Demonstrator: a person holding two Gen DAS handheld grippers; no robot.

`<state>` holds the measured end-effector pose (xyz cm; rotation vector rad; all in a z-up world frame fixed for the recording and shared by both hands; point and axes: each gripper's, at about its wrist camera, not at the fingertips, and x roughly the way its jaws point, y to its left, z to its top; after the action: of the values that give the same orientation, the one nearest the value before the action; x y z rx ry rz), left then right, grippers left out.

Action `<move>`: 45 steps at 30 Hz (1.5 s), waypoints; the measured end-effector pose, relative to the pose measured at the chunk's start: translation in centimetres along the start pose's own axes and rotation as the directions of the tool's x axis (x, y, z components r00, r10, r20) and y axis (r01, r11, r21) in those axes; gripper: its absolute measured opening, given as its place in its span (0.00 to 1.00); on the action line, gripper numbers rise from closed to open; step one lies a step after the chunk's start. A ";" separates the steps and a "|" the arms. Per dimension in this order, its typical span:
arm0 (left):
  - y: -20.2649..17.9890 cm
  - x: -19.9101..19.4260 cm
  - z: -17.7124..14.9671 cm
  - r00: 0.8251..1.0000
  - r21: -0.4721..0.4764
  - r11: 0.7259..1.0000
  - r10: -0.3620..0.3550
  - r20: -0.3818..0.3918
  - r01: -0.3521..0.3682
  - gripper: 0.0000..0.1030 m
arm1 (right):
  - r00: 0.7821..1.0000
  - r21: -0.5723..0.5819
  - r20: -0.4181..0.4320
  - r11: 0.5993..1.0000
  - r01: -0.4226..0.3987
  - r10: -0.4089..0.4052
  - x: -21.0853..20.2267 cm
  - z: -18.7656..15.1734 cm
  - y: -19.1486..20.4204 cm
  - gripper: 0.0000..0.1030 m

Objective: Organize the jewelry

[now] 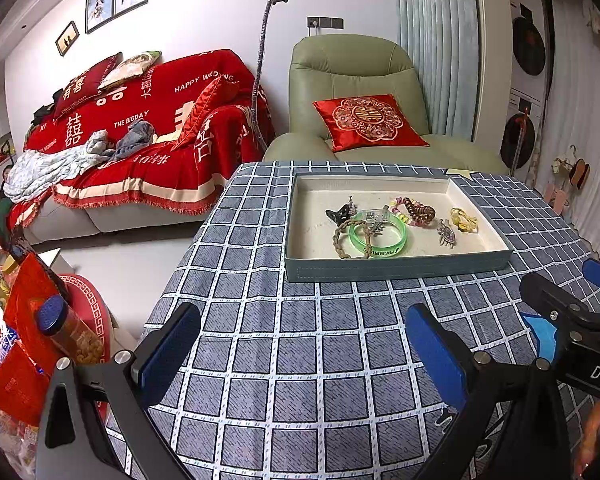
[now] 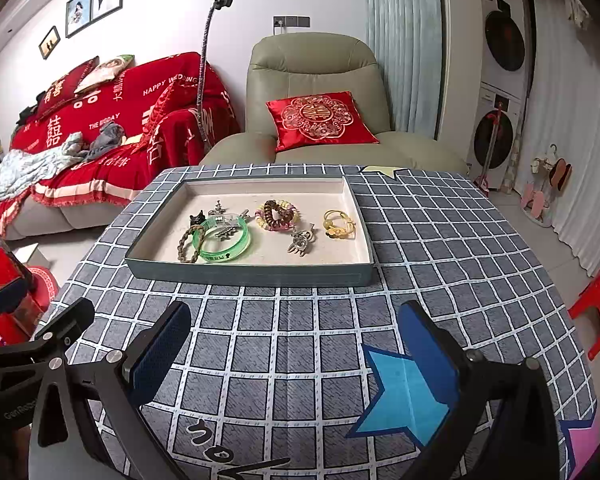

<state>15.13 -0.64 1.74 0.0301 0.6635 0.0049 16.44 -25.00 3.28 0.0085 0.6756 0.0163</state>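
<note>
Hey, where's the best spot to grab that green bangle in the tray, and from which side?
Probably grip the green bangle on its near right rim, coming straight down with one finger inside the ring and one outside. It lies flat, a brown braided loop touches its left side and metal pieces overlap its far edge, so that arc is the free part. The right claw is open and closest.

Shallow grey tray (image 2: 252, 270), cream lining, green bangle (image 2: 225, 240) left with braided bracelet (image 2: 186, 245), beaded coil (image 2: 277, 215) centre, gold chain (image 2: 339, 224) right
</note>
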 end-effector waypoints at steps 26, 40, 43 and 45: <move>0.1 0.3 -0.3 1.000 0.000 1.000 0.001 -0.004 -0.001 1.00 | 1.000 0.000 -0.002 1.000 -0.004 0.004 0.0 -0.1 0.4 1.00; 0.2 0.5 -0.5 1.000 0.002 1.000 0.001 -0.008 -0.001 1.00 | 1.000 0.005 -0.002 1.000 -0.004 0.004 0.1 -0.2 0.7 1.00; 0.2 0.4 -0.6 1.000 0.002 1.000 0.004 -0.008 -0.004 1.00 | 1.000 0.006 -0.003 1.000 -0.005 0.005 0.1 -0.2 0.6 1.00; 0.2 0.5 -0.6 1.000 0.002 1.000 0.005 -0.008 -0.005 1.00 | 1.000 0.004 -0.002 1.000 -0.003 0.003 0.1 -0.2 0.6 1.00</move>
<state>15.17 -0.43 1.00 0.0337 0.6715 0.0093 16.35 -24.37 3.07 0.0135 0.6772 0.0184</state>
